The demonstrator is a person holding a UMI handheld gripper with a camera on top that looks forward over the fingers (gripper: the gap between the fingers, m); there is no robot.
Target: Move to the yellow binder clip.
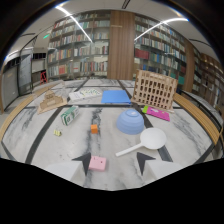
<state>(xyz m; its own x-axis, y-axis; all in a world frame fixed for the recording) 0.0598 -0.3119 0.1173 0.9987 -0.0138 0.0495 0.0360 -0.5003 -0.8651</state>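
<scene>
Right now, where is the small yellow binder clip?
The small yellow binder clip lies on the marble table, beyond and left of the open claw, below the green-striped can.

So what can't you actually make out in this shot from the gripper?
- Yellow binder clip: too small in the gripper view to confirm its shape.
- Gripper: only the two dark fingertips show, apart, with the pink block between them; whether they touch it is unclear.
- Blue bowl: upside down, so anything under it is hidden.
- Wooden crate: its slats hide the inside.
</scene>
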